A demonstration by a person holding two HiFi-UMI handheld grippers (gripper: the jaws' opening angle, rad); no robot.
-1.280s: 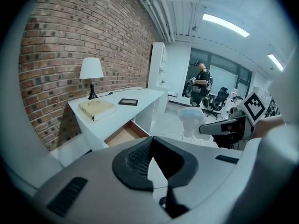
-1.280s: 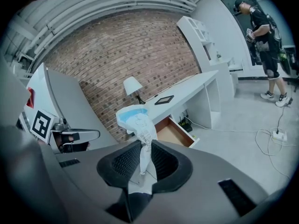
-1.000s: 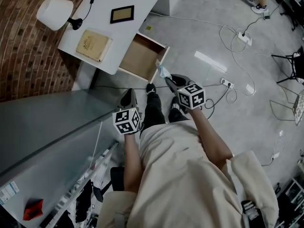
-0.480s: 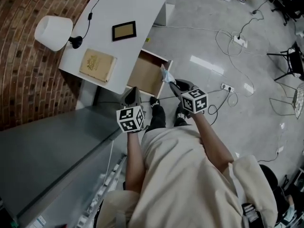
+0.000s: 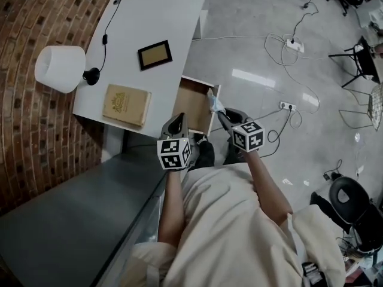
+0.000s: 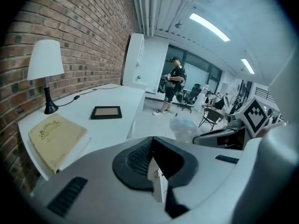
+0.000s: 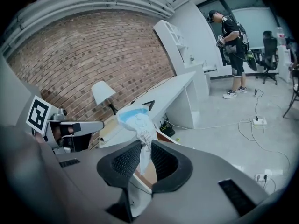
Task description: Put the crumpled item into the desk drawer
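The right claw (image 7: 142, 158) pinches the crumpled item (image 7: 134, 119). It is a pale blue and white wad, and it sticks up from between the two black pads. In the head view the wad hangs right over the front edge of the open drawer (image 5: 190, 105). It is not down inside. The drawer sticks out from the long side of the white desk (image 5: 155, 17), and its brown bottom shows bare. The left claw (image 5: 178, 123) has its pads pressed together with nothing in them. Its tip is at the near side edge of the drawer, and I cannot tell if it touches. The two claws are near each other, with the drawer's near front corner between them. On the desk, a tan book (image 5: 125, 104) lies by the near end, just beside the drawer. A dark picture frame (image 5: 155, 54) lies in the middle. A white lamp (image 5: 60, 69) stands at the edge by the brick wall (image 5: 24, 17). On the drawer's open side there is a wide grey floor (image 5: 269, 58). The cables (image 5: 287, 40) on it lie well apart from the drawer. A big grey top (image 5: 72, 220) fills the near left side, close to the left arm.
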